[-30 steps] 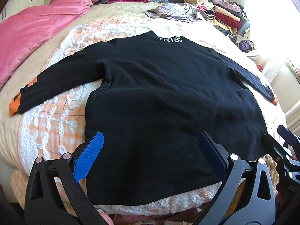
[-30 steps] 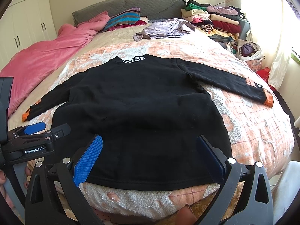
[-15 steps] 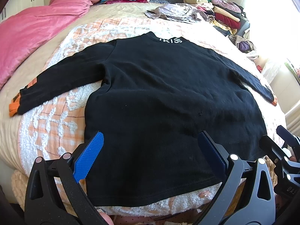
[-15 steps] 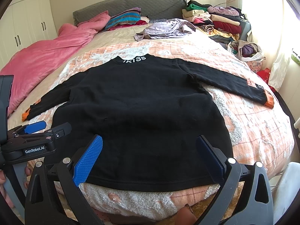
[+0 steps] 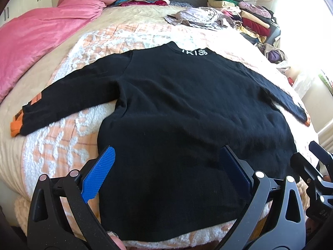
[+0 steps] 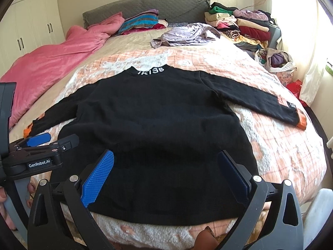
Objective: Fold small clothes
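Note:
A black long-sleeved sweatshirt (image 5: pixel 187 114) (image 6: pixel 158 129) lies flat on the bed, white-lettered collar at the far end, both sleeves spread out, orange cuffs (image 5: pixel 15 125) (image 6: pixel 301 123) at the ends. My left gripper (image 5: pixel 166 164) hovers open over the hem's left part, nothing between its blue pads. My right gripper (image 6: pixel 166 164) hovers open over the hem's right part, also empty. The left gripper's body (image 6: pixel 39 152) shows at the left of the right wrist view, and the right gripper's (image 5: pixel 318 166) at the right edge of the left wrist view.
A peach and white patterned blanket (image 6: pixel 281 145) covers the bed. A pink quilt (image 5: pixel 37 33) lies along the left side. A crumpled lilac garment (image 6: pixel 187 35) and stacked folded clothes (image 6: pixel 239 23) sit near the grey headboard (image 6: pixel 145 6). A bag of clothes (image 6: pixel 276 60) stands at the right.
Both grippers stay open and have drifted only slightly; the view has edged a little nearer the sweatshirt. The garment has not moved.

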A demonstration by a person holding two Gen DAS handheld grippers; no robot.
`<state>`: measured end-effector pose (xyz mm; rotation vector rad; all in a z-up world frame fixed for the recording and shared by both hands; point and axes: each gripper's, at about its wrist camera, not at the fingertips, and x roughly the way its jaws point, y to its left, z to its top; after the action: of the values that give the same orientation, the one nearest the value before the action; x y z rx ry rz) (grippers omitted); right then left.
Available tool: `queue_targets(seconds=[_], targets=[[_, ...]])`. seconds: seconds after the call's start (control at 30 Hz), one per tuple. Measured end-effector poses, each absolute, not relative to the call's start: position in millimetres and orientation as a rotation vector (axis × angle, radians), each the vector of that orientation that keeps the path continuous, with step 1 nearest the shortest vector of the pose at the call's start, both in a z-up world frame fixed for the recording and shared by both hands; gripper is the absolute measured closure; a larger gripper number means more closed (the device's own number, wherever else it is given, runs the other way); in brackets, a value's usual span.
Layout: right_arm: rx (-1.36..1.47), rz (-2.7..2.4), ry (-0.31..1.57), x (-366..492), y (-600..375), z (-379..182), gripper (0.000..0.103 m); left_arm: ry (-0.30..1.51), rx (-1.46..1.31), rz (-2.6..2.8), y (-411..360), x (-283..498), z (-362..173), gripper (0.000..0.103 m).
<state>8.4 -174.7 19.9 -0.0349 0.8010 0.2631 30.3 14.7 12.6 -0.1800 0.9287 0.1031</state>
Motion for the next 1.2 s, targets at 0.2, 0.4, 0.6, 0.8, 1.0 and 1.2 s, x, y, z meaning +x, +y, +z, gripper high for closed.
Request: queue_targets(seconds=[0.2, 0.4, 0.6, 0.8, 1.0, 1.2], targets=[[-0.031, 0.269, 0.773, 30.3, -170.9, 32.5, 0.004, 0.909, -0.186, 0.12, 22.6, 45.9, 18.4, 0.009], [-0.02, 0.27, 0.763, 51.6, -167.1, 37.1, 0.004, 0.91, -0.193, 0.129, 27.4, 63.0, 19.2, 0.009], [0.021, 0.274, 0.77, 74.8, -167.2, 40.7, 0.004, 0.912, -0.199, 0.126, 30.2, 82.1, 20.7, 0.009], [0.036, 0.256, 0.742, 98.1, -172.0, 50.3, 0.004, 0.92, -0.192, 0.133, 33.1, 103.9, 19.9, 0.009], [0.059, 0.201, 0.742, 126.4, -188.2, 50.2, 0.004, 0.926, -0.175, 0.136, 41.2, 133.8, 20.3, 0.009], [0.085, 0.102, 0.747, 157.2, -218.5, 45.3, 0.004, 0.917, -0.178, 0.152, 51.3, 159.0, 23.6, 0.009]])
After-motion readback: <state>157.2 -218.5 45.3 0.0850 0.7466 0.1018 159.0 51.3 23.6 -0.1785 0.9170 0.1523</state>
